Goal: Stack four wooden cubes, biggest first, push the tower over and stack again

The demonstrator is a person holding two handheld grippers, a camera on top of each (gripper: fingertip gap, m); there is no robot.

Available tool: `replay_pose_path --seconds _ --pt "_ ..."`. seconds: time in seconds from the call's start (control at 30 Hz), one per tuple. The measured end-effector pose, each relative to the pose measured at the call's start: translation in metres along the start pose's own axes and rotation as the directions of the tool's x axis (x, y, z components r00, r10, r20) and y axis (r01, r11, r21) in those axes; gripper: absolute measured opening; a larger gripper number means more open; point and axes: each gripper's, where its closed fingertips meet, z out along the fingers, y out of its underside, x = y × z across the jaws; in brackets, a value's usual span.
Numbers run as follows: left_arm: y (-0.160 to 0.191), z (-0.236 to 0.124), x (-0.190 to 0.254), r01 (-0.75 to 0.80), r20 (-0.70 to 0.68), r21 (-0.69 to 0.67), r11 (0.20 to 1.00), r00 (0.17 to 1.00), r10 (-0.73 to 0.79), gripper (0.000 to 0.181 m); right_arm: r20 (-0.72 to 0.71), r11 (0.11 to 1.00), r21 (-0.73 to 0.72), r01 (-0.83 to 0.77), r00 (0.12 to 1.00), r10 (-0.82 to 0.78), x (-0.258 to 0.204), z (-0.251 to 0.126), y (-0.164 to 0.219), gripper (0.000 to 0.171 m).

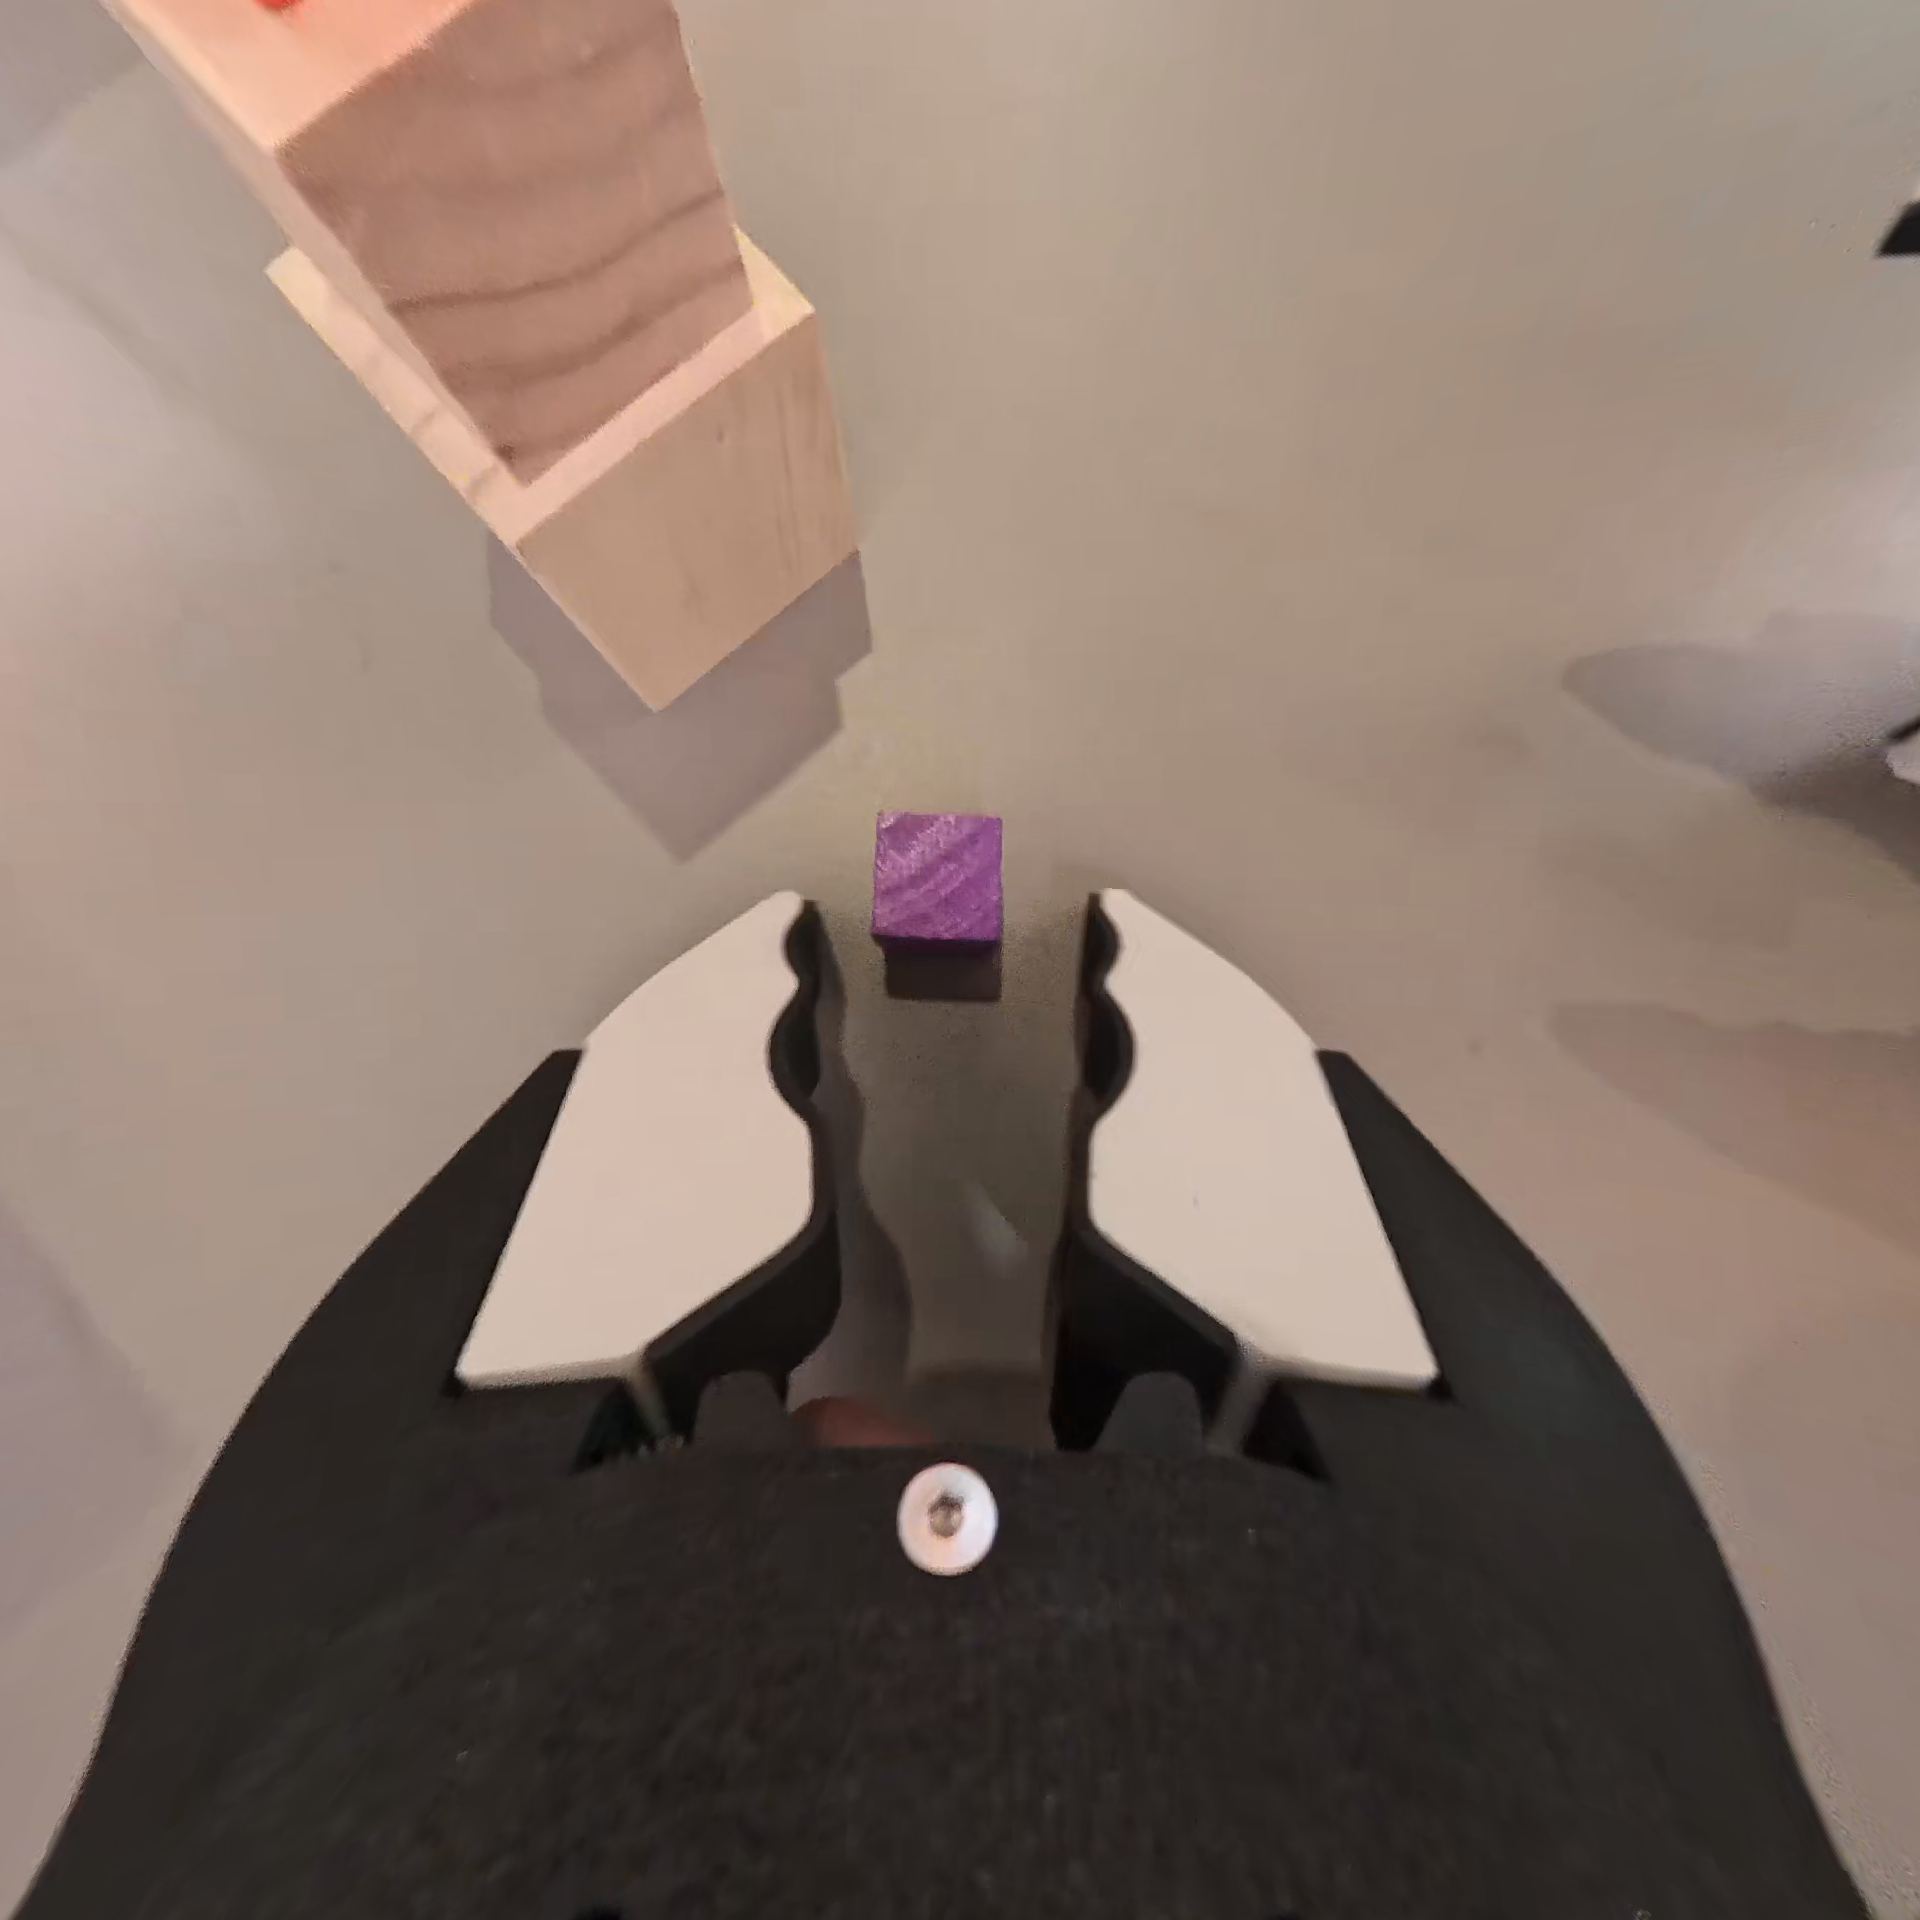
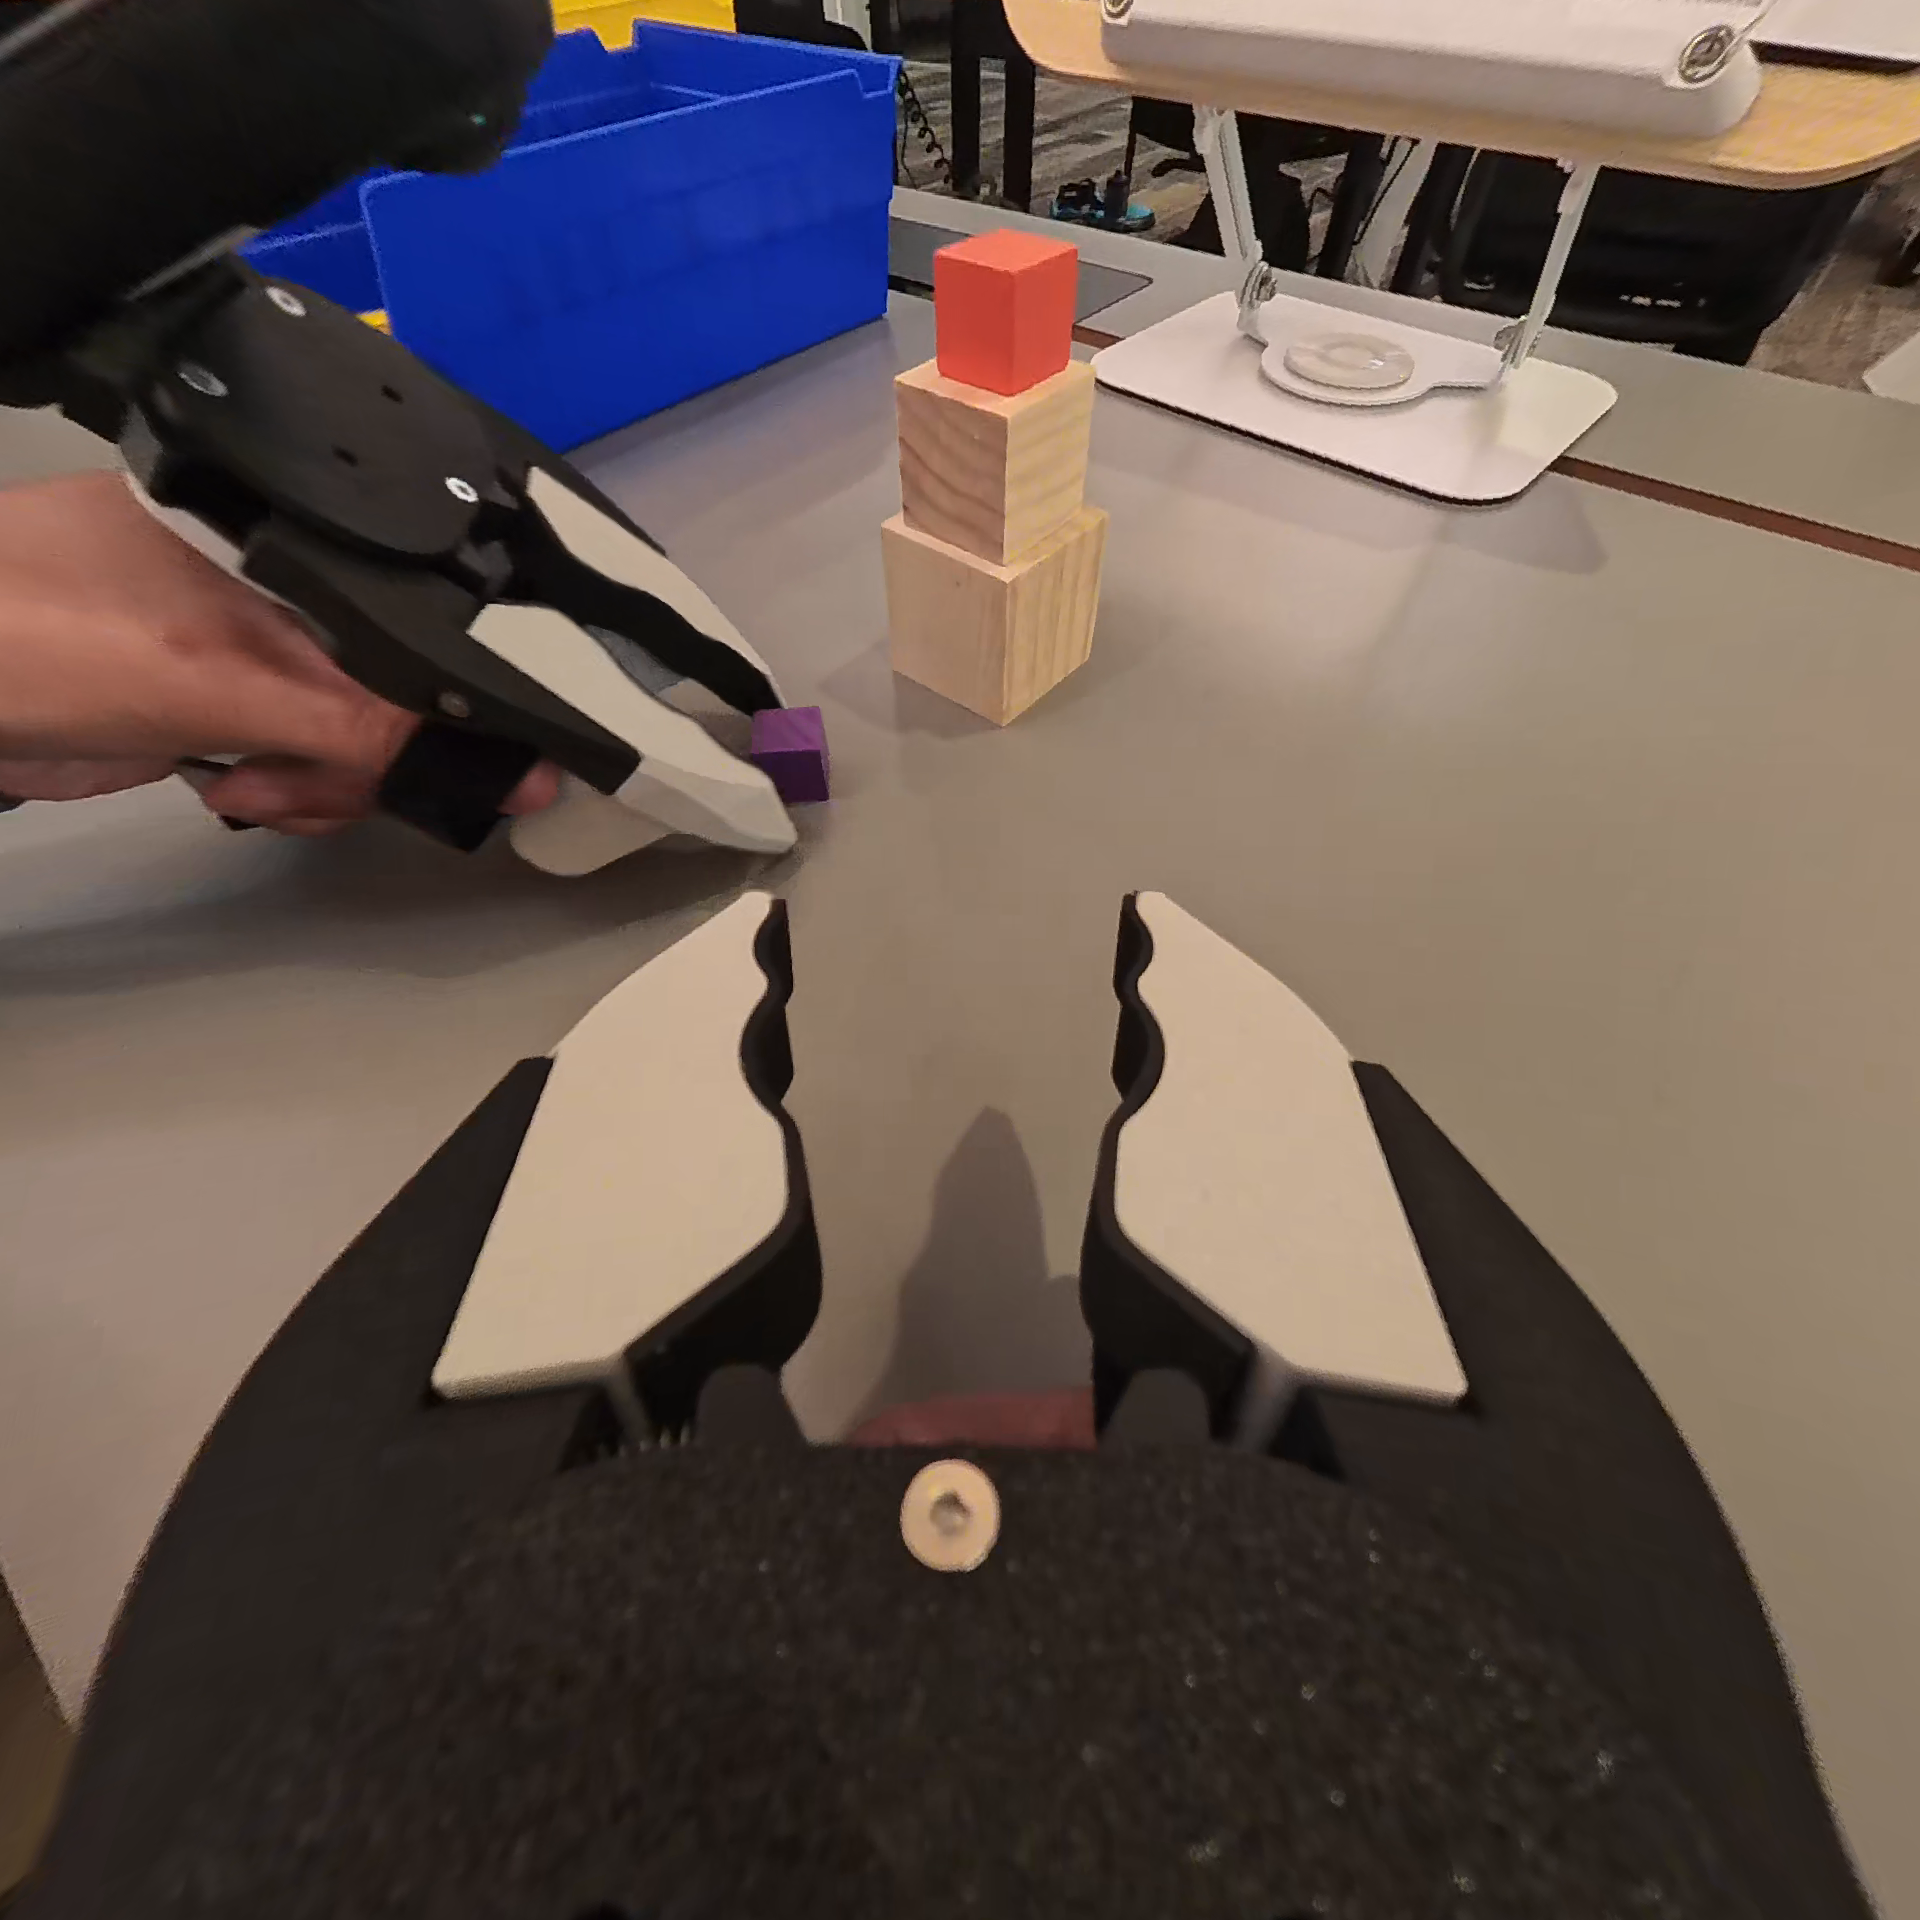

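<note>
A tower of three cubes stands on the grey table (image 2: 1351, 831): a big plain wooden cube (image 2: 992, 618) at the bottom, a smaller plain wooden cube (image 2: 992, 457) on it, and a red cube (image 2: 1003, 312) on top. In the left wrist view I see the big cube (image 1: 686, 540) and the second cube (image 1: 520, 239) from above. A small purple cube (image 1: 938, 881) lies on the table just beyond my left gripper (image 1: 948, 914), which is open and angled down at it. In the right wrist view the purple cube (image 2: 795, 753) sits at the left gripper's fingertips (image 2: 764, 821). My right gripper (image 2: 951, 914) is open and empty, well short of the tower.
A blue bin (image 2: 644, 239) stands at the back left of the table, with yellow behind it. A white stand (image 2: 1371, 405) sits at the back right. A person's hand (image 2: 156, 665) holds the left gripper.
</note>
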Motion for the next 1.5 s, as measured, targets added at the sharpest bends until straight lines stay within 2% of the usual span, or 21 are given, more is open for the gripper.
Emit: replay_pose_path --seconds 0.03,0.07,0.27,0.4,0.6,0.77,0.87,0.97,1.13,1.23,1.5 --pt "-0.001 0.001 -0.002 -0.004 0.016 -0.002 1.000 1.000 0.004 0.030 0.007 1.000 0.001 0.000 1.000 0.000 0.000 -0.001 0.000 0.059" --pt "-0.002 0.001 -0.002 -0.002 0.015 -0.002 1.000 1.000 0.002 0.022 0.011 1.000 0.002 0.000 1.000 0.000 0.000 -0.001 0.000 0.059" --pt "-0.003 -0.006 -0.008 -0.015 0.020 0.034 0.999 1.000 0.015 0.022 0.022 1.000 0.006 0.010 1.000 -0.011 0.001 -0.002 0.000 0.056" --pt "-0.006 -0.038 -0.011 -0.004 0.016 0.169 0.986 1.000 0.001 0.022 0.017 0.999 -0.008 0.037 0.999 -0.037 0.004 -0.001 -0.001 0.055" --pt "0.017 -0.100 -0.018 0.086 0.031 0.371 0.924 0.994 -0.105 0.022 -0.002 0.997 -0.036 0.065 0.998 -0.066 0.008 0.001 -0.004 0.056" --pt "0.031 -0.118 -0.017 0.033 0.054 0.394 0.918 0.997 -0.060 0.022 0.000 0.997 -0.046 0.057 0.998 -0.057 0.005 0.002 -0.003 0.057" --pt "0.013 -0.120 -0.024 -0.054 0.048 0.382 0.922 0.998 0.039 0.022 0.001 0.997 -0.048 0.065 0.998 -0.065 0.002 0.001 -0.004 0.057" --pt "-0.024 -0.120 -0.037 -0.213 0.043 0.347 0.913 0.976 0.212 0.022 0.008 0.996 -0.047 0.071 0.997 -0.071 0.000 0.000 -0.004 0.056" --pt "-0.089 -0.106 -0.048 -0.411 -0.091 0.278 0.868 0.889 0.450 0.022 0.019 0.995 -0.059 0.082 0.997 -0.081 -0.003 0.001 -0.001 0.056" --pt "-0.117 -0.094 -0.049 -0.482 -0.174 0.244 0.841 0.832 0.527 0.022 0.024 0.995 -0.058 0.085 0.996 -0.084 -0.005 0.001 -0.001 0.055" --pt "-0.135 -0.059 -0.054 -0.610 -0.322 0.086 0.788 0.731 0.601 0.022 0.036 0.994 -0.057 0.092 0.995 -0.090 -0.009 0.003 -0.002 0.055"
